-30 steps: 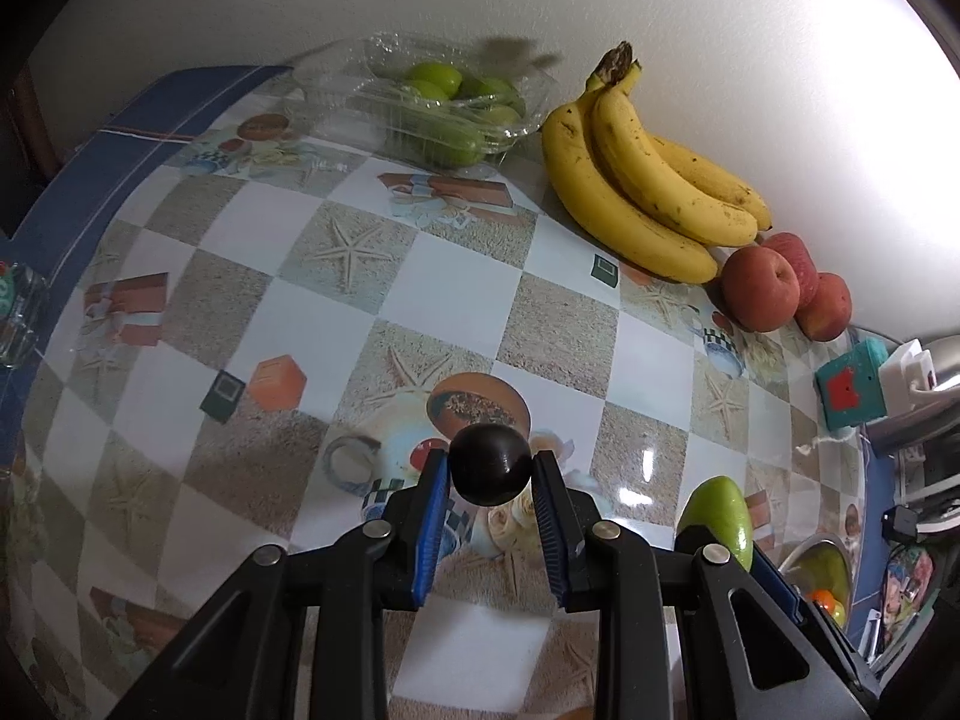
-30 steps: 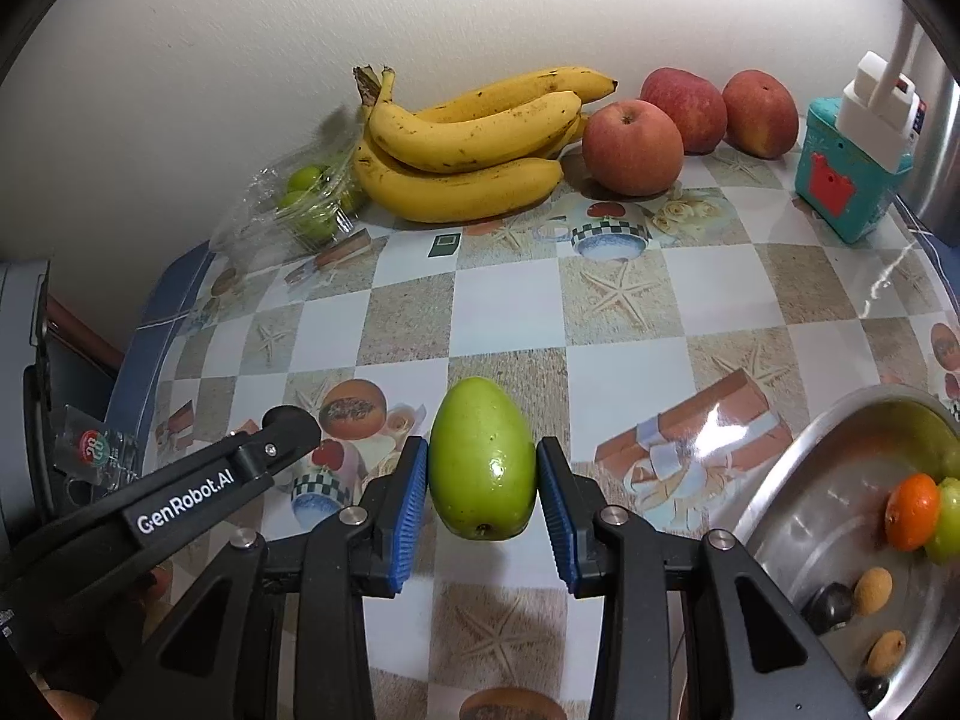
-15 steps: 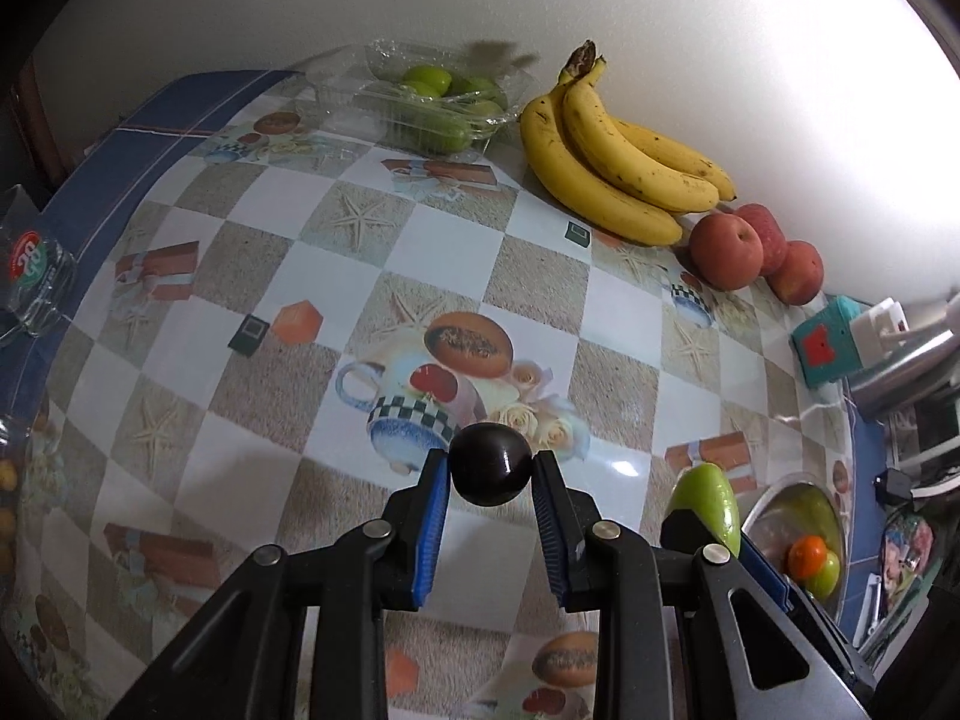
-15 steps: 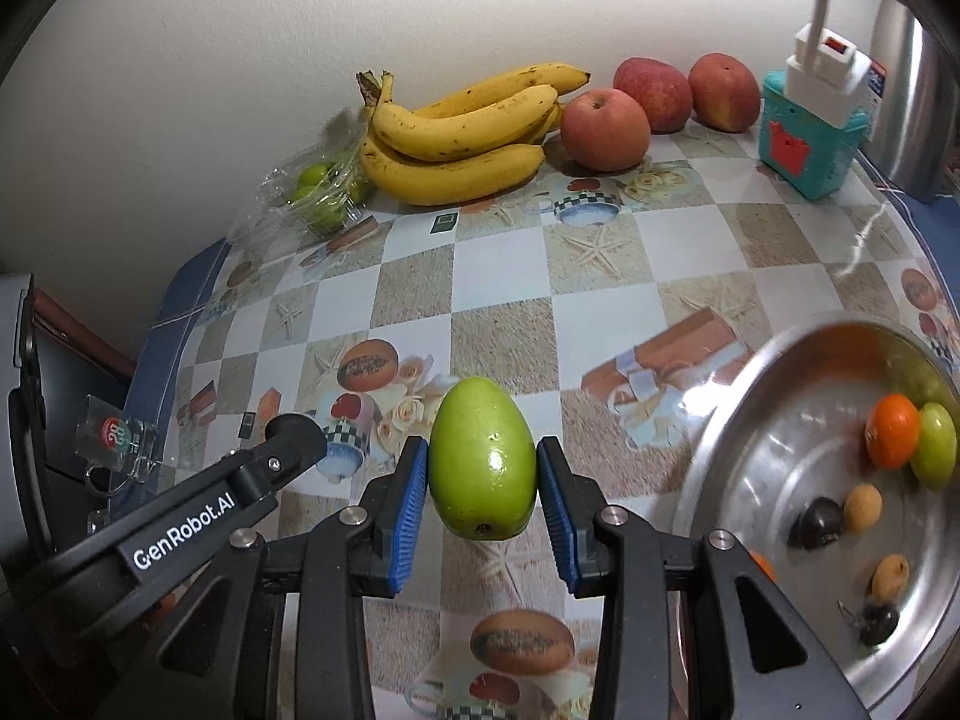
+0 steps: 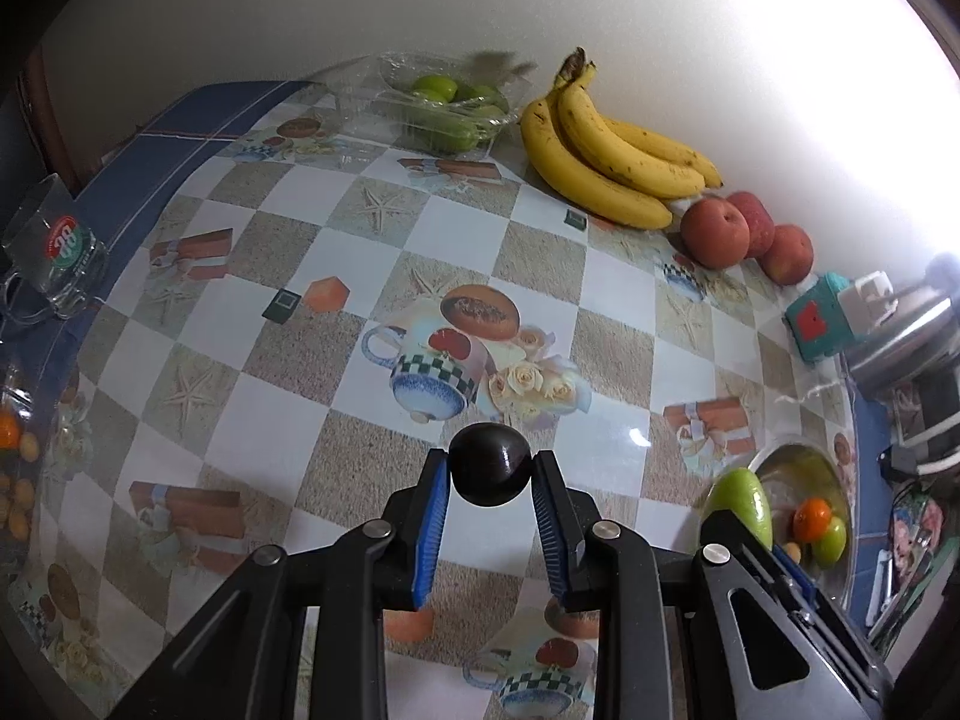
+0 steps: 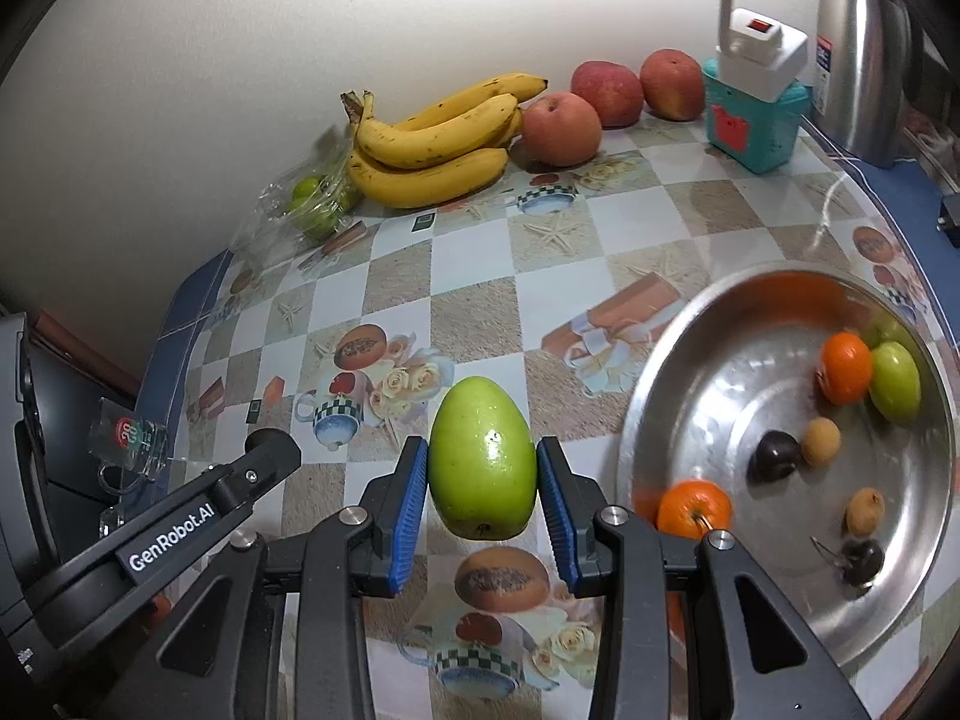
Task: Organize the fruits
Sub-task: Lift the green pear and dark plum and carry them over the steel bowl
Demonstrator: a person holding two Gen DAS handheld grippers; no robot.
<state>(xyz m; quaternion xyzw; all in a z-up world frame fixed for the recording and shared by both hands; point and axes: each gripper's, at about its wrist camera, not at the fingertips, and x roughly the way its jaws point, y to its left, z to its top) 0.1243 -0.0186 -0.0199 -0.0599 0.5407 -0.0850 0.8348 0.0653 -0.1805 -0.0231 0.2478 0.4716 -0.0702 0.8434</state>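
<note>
My left gripper (image 5: 489, 480) is shut on a dark round plum (image 5: 490, 464) and holds it above the patterned tablecloth. My right gripper (image 6: 483, 474) is shut on a green oval fruit (image 6: 483, 456), also seen in the left wrist view (image 5: 741, 501), held above the table just left of a steel bowl (image 6: 672, 360). The bowl holds two oranges (image 6: 846, 367), a green fruit (image 6: 895, 381), dark plums (image 6: 777, 455) and small brown fruits (image 6: 821, 441).
Bananas (image 6: 432, 147), three red apples (image 6: 561, 127) and a clear pack of green fruits (image 5: 447, 105) line the wall. A teal box with a white plug (image 6: 753, 114) and a steel kettle (image 6: 864, 60) stand at the back right. A glass mug (image 5: 51, 252) sits at the left edge.
Both grippers have pulled back from the wall with their fruits still held. The right gripper has shifted toward the steel bowl, which now shows more fully.
</note>
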